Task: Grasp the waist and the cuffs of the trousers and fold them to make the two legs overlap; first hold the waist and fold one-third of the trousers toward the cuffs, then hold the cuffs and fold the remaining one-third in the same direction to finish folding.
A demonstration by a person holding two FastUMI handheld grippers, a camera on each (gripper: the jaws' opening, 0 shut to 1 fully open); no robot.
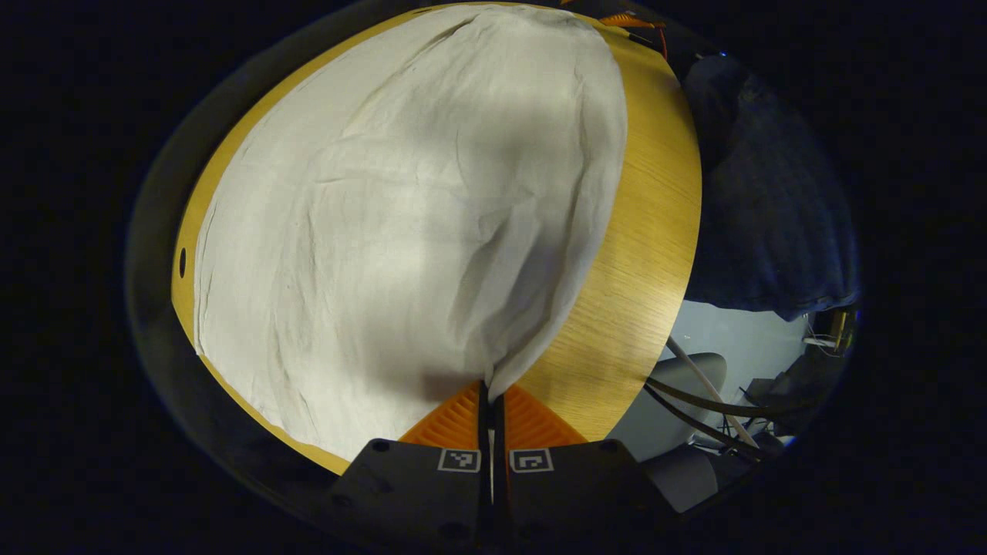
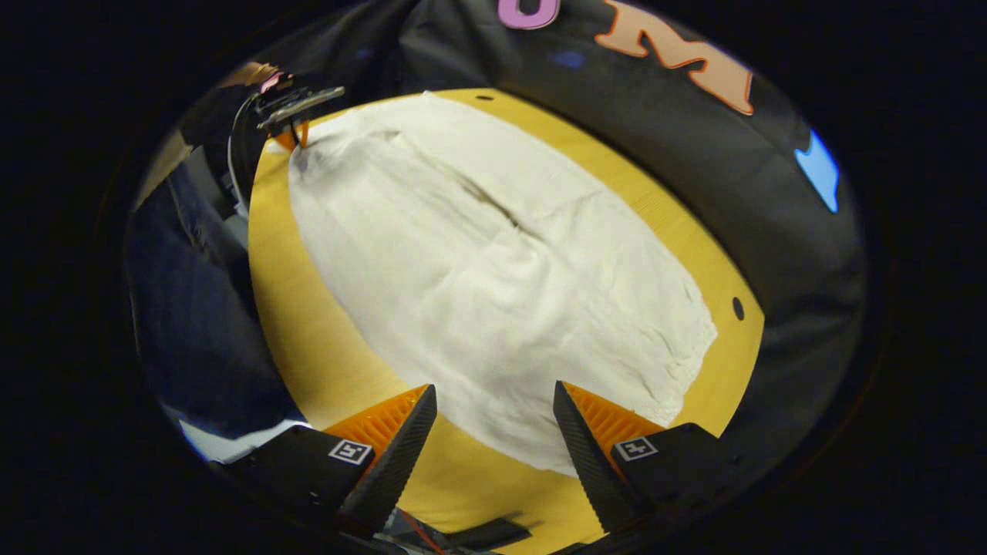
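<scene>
On the wooden tabletop the white trousers lay spread out nearly flat, covering most of the surface, with soft creases running along their length.

From your left gripper view, a bare strip of tabletop ran down the left edge, with a small dark hole in the wood there. The cloth filled the middle, and its near corner rose off the wood into your left gripper, whose fingers were clenched together on that corner of fabric. To the right of the cloth lay more bare wood, and beyond the table's edge a person's dark blue clothing, with cables hanging lower down.

From your right gripper view, that same dark blue clothing stood at the far left. At the upper left your other gripper pinched the far corner of the trousers. The cloth stretched diagonally toward the lower right. Your right gripper was released, its fingers spread wide and held above the near end of the cloth, not touching it. A dark hole sat in the wood at the right.
</scene>
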